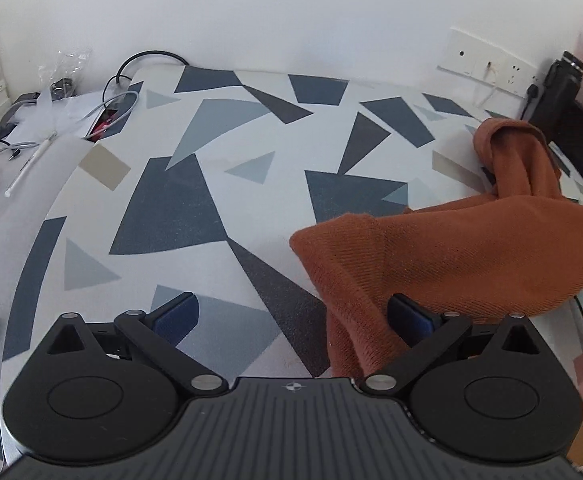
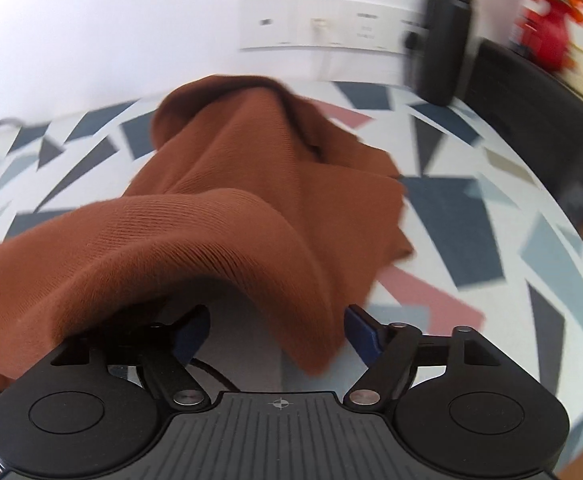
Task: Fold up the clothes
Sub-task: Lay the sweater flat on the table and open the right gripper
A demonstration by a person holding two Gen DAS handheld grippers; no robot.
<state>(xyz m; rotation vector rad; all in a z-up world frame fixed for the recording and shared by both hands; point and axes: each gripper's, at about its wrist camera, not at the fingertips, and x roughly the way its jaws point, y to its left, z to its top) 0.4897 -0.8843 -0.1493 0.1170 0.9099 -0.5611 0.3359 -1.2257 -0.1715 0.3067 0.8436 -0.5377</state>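
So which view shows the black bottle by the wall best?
The left wrist view: the black bottle is sharp there, though small at the frame's edge. The right wrist view shows it larger but motion-blurred.

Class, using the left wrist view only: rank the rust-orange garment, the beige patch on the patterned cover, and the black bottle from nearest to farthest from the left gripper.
1. Rust-orange garment: touching the right finger of the left gripper.
2. Beige patch: mid-distance, on the left of the patterned cover.
3. Black bottle: far right, by the wall.
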